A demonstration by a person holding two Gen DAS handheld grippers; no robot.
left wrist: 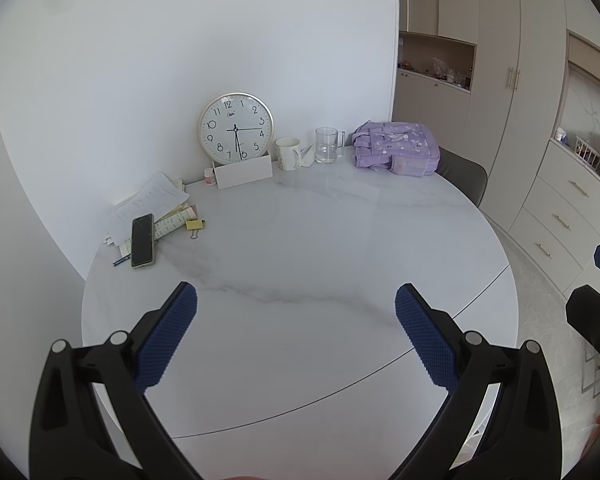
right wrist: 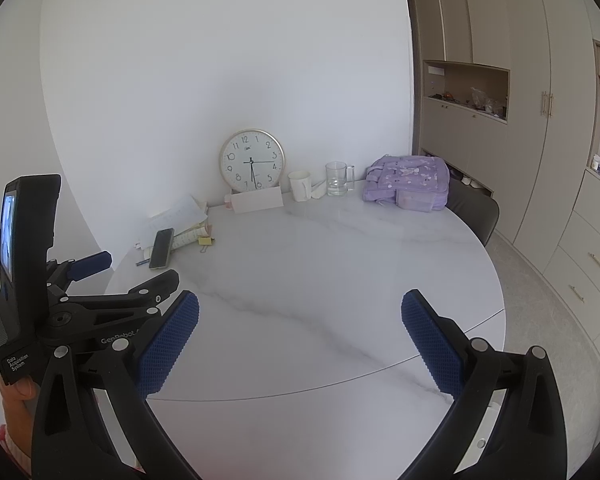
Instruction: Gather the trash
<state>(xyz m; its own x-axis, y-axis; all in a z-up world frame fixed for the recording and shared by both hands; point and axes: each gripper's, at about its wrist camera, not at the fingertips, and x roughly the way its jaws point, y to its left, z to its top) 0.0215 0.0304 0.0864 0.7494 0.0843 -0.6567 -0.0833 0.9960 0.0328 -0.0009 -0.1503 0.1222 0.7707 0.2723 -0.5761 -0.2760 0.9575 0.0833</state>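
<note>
Left wrist: round marble table (left wrist: 300, 240), knurled blue pads (left wrist: 168, 336).

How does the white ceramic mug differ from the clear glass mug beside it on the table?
The white ceramic mug is opaque, so its contents are hidden; the clear glass mug is see-through and looks to hold some water. The white ceramic mug flares toward its rim; the clear glass mug is straight-sided and taller. Both stand upright, each with a handle.
</note>
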